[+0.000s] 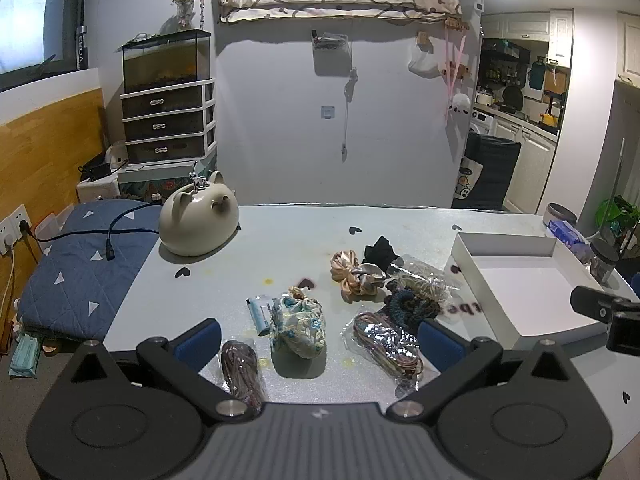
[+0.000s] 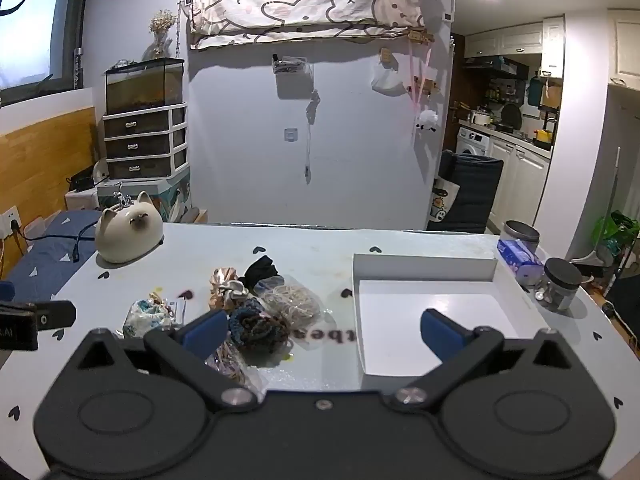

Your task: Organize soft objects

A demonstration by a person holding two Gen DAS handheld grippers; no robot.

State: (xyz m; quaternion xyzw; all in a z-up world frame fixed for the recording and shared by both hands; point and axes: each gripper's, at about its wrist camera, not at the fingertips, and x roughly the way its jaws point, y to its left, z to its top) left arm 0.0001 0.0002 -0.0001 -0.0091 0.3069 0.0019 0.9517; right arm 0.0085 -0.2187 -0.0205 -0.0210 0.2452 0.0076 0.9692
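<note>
Zero soft items are lying in the white box (image 2: 424,268) ahead of the right gripper (image 2: 324,330); scrunchies (image 1: 356,272) and floral pouch (image 1: 298,328) are waiting before the left gripper (image 1: 318,338), both tongs gaping wide, empty.

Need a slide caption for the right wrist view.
Open right claw above scrunchies beside empty white box.

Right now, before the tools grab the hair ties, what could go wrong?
1. The scrunchies and clear plastic bags lie bunched together, so one pinch might drag a neighbour along.
2. The bags look slippery and could slide out.
3. The white box has a raised wall; a low carry might bump it.
</note>
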